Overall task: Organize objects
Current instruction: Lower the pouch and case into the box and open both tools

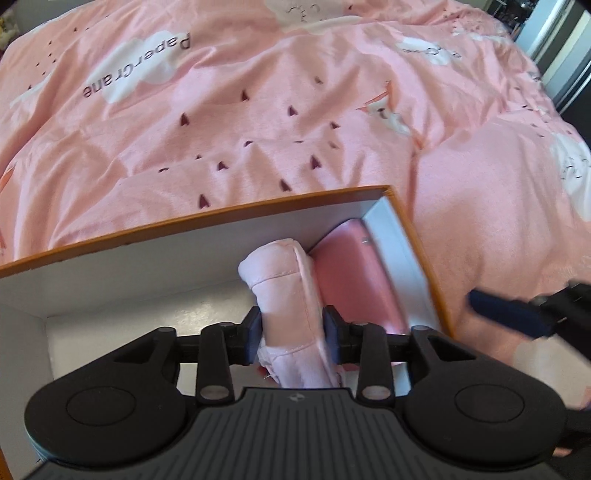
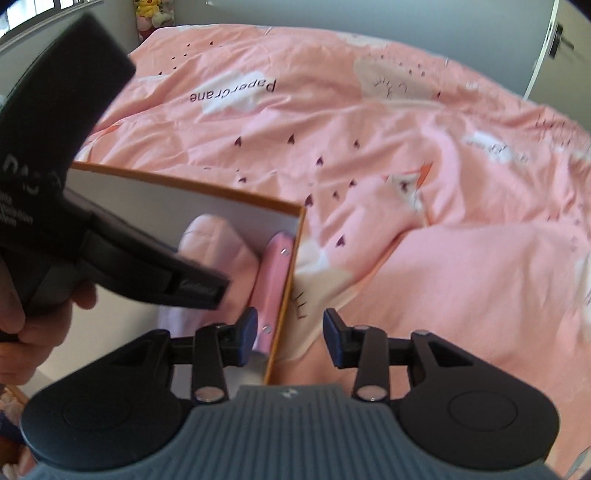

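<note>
Right view only: toys (image 2: 153, 13) by far wall. Left gripper (image 1: 293, 332) low inside box (image 1: 207, 218), squeezing pink cloth roll (image 1: 286, 295). Right gripper (image 2: 290, 334) jaws wide, nothing held, straddling box wall.

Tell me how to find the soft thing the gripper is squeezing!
Look on the pink bed cover for the open box with an orange rim. Inside it, the left gripper pinches a pale pink rolled cloth. Beside it stands a darker, smooth pink case; the cloth is fuzzy with stitched seams.
</note>
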`<state>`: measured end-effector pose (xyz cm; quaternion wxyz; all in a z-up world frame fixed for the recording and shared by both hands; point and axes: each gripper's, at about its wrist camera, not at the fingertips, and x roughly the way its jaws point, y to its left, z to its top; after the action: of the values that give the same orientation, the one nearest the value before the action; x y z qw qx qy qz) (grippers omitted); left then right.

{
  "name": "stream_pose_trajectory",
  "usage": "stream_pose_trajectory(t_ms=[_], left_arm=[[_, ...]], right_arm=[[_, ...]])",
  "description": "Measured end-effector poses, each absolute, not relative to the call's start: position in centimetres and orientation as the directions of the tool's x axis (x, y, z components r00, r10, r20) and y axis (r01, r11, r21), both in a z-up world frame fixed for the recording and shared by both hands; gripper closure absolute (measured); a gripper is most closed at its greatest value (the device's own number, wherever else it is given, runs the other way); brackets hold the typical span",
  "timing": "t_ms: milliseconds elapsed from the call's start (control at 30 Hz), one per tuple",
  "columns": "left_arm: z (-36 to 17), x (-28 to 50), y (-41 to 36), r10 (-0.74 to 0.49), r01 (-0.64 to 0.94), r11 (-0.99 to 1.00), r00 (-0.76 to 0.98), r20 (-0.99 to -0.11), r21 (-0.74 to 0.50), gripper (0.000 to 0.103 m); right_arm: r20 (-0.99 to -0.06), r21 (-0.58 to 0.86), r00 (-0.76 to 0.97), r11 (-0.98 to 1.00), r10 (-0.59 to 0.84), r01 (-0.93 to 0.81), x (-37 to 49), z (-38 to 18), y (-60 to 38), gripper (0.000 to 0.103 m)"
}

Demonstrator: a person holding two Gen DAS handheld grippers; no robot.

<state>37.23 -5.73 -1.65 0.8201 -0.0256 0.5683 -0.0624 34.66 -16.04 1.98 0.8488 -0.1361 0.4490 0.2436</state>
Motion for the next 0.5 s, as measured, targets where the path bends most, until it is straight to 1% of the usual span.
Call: stream_pose_trajectory(t_ms=[33, 100, 167, 267, 300, 333, 367, 400, 500], left_arm=[[-1.5, 37.2, -5.7, -0.151, 0.073, 0.988, 0.35, -0.925, -0.134, 0.051], [-0.9, 37.1, -5.6, -0.192, 0.07, 0.981, 0.357, -0.914, -0.178, 0.046], [-0.5, 37.1, -5.6, -0.202, 0.07, 0.979, 0.357, -0.912, -0.19, 0.046], [0.0, 36.9, -5.6, -0.241, 0.094, 0.97, 0.36, -0.901, -0.222, 0.047], [0.0, 36.8, -5.5, -0.274, 0.104, 0.962, 0.357, -0.893, -0.253, 0.055], [0.0, 36.8, -5.5, -0.305, 0.112, 0.952, 0.353, -0.884, -0.284, 0.068], [0.0, 36.8, -5.5, -0.338, 0.12, 0.941, 0.351, -0.873, -0.316, 0.073], [-0.1, 36.8, -5.6, -0.356, 0.129, 0.935, 0.35, -0.867, -0.331, 0.075], [-0.5, 36.8, -6.0, -0.316, 0.138, 0.949, 0.365, -0.876, -0.285, 0.083]], right_arm=[[-0.831, 0.004, 0.467, 0.843, 0.303, -0.538, 34.6, 1.8, -16.0, 0.062], [-0.834, 0.025, 0.454, 0.842, 0.315, -0.539, 34.6, 1.4, -15.9, 0.062], [-0.838, 0.034, 0.445, 0.843, 0.317, -0.537, 34.8, 1.0, -15.7, 0.062], [-0.849, 0.062, 0.414, 0.84, 0.329, -0.54, 35.1, 0.3, -15.6, 0.055], [-0.851, 0.068, 0.408, 0.84, 0.331, -0.539, 35.1, 0.2, -15.6, 0.054], [-0.852, 0.07, 0.406, 0.84, 0.331, -0.538, 35.1, 0.0, -15.6, 0.054], [-0.853, 0.07, 0.405, 0.841, 0.33, -0.537, 35.0, -0.1, -15.6, 0.054], [-0.853, 0.069, 0.406, 0.841, 0.329, -0.536, 35.0, -0.2, -15.7, 0.054], [-0.851, 0.07, 0.409, 0.842, 0.33, -0.535, 34.8, -0.2, -15.8, 0.054]])
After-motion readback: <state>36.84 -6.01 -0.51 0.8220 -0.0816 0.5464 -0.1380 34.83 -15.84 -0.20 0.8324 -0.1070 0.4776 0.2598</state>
